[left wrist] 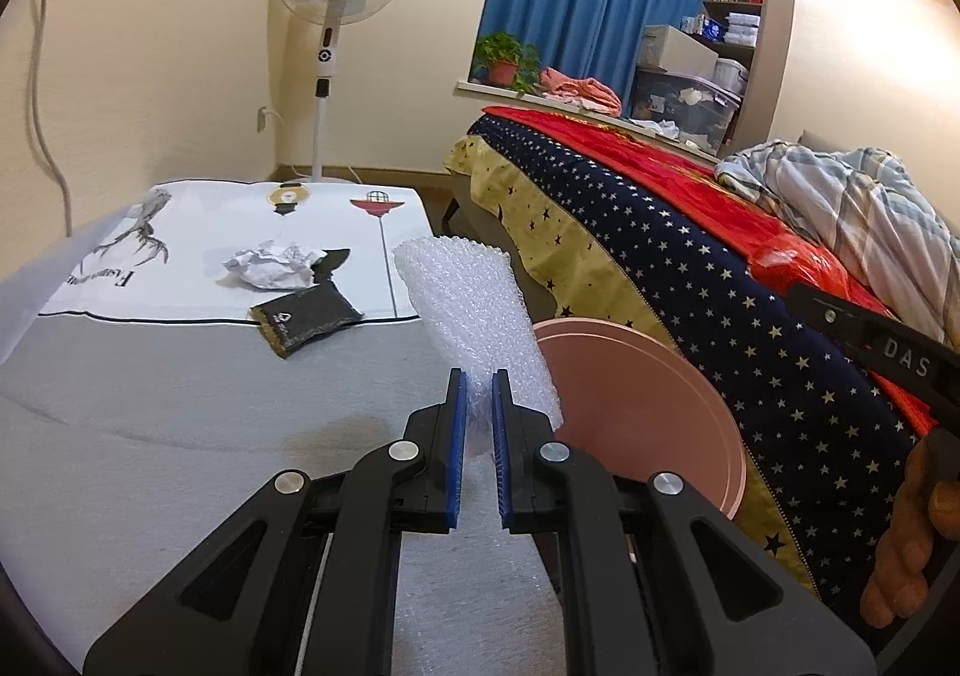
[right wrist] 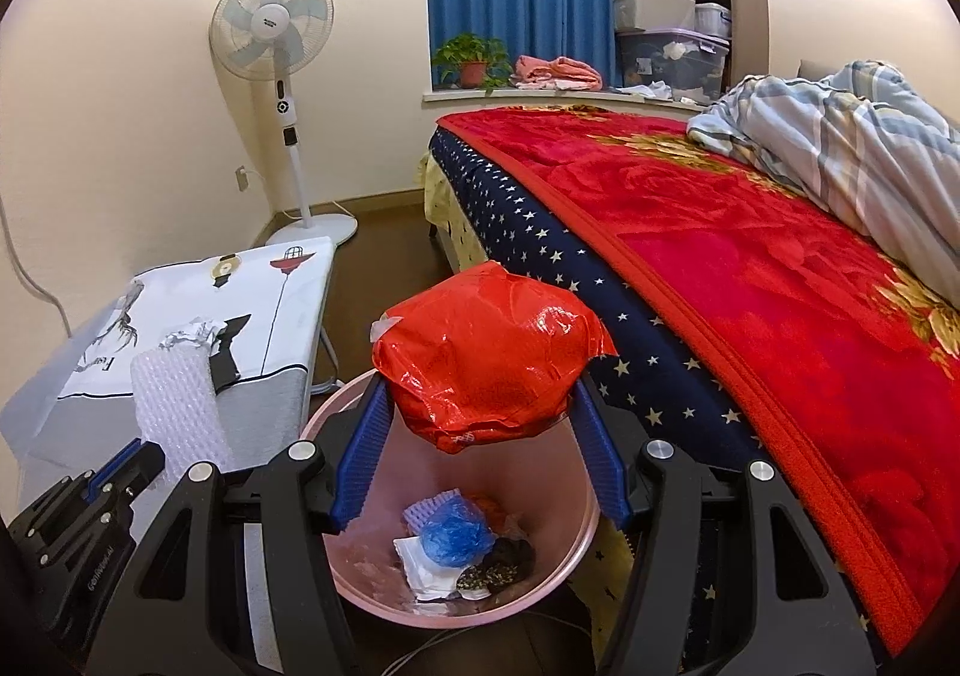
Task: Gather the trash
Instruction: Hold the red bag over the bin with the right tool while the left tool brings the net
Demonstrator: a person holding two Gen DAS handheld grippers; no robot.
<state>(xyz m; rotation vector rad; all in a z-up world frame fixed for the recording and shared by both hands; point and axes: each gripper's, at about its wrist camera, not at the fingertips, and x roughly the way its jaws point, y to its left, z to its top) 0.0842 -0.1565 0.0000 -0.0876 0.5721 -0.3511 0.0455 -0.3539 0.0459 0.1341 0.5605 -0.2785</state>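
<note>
Left hand-held gripper [left wrist: 478,400] clamped narrow on bubble wrap [left wrist: 474,310], raised above the grey surface [left wrist: 180,406] just beside the pink bin [left wrist: 660,406]. Right hand-held gripper [right wrist: 480,406] spread wide around a red plastic bag [right wrist: 486,358], blue fingers [right wrist: 366,436] pressing both sides, held directly over the bin, which already contains blue, white and dark scraps. Crumpled paper [left wrist: 270,265] and a dark pouch [left wrist: 306,319] lying on the surface, near each other; bed [right wrist: 750,286] on the bin's other side.
</note>
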